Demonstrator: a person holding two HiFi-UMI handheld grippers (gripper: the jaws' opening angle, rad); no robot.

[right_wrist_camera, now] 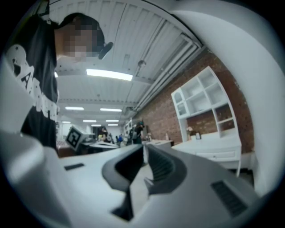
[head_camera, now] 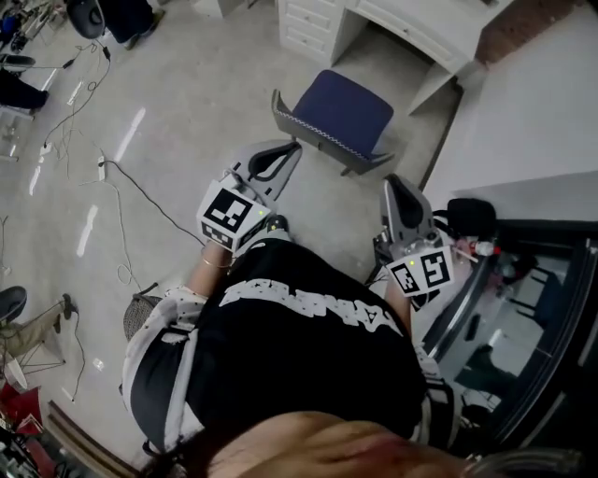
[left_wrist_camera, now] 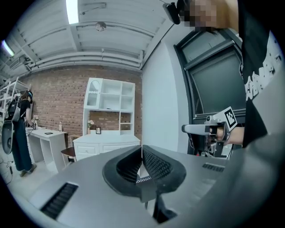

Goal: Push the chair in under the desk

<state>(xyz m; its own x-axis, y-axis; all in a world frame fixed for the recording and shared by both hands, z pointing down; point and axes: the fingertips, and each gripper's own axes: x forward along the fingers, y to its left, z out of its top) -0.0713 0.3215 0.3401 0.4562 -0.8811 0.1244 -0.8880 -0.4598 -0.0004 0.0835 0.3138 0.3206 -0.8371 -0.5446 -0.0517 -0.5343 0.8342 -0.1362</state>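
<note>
The left gripper (head_camera: 293,149) and right gripper (head_camera: 392,181) each keep jaws pressed together, empty, tips just beside the blue chair (head_camera: 342,109).

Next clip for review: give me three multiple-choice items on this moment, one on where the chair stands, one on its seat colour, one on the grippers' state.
1. Where is the chair relative to the white desk?
A. pushed fully under it
B. standing out in front of it
C. lying tipped over

2. What colour is the chair's seat?
A. red
B. green
C. blue

3. How are the left gripper and right gripper?
A. both shut, empty
B. both wide open
C. both clamped on the chair

Key:
1 B: in the head view, the whole seat shows short of the desk.
2 C: the seat is dark blue.
3 A: each gripper view shows its jaws together with nothing between them.
</note>
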